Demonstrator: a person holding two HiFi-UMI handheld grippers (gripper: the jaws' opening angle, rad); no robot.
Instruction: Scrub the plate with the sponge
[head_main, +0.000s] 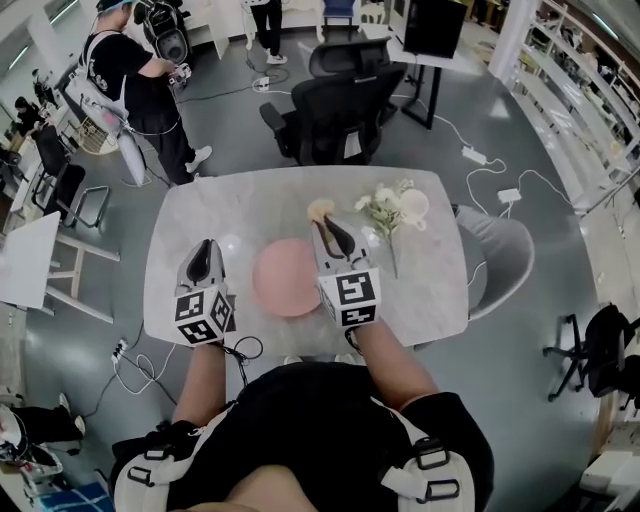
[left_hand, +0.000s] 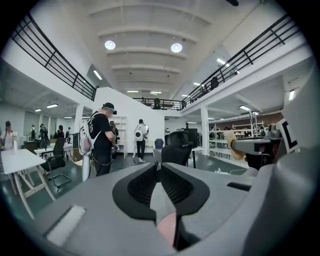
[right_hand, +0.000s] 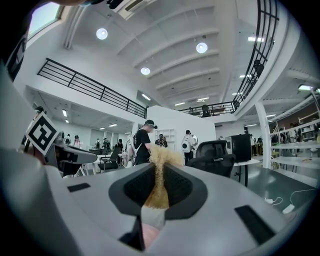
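Over the table (head_main: 425, 295), the right gripper (head_main: 326, 226) holds the sponge (head_main: 320, 209) near the plate (head_main: 284, 280).

White flowers (head_main: 388, 210) lie on the marble table (head_main: 200, 225), a black office chair (head_main: 335, 105) behind it.

a white marble table (head_main: 200, 215) stands on a glossy grey floor (head_main: 520, 400). beyond the table is a black office chair (head_main: 335, 105), at the table's right edge a grey shell chair (head_main: 505, 255), and left of the table a white desk (head_main: 25, 265). a white power strip (head_main: 473, 155) lies on the floor beyond the table's right corner. high above the table are round ceiling lights (left_hand: 110, 45) and black balcony railings (left_hand: 50, 52).
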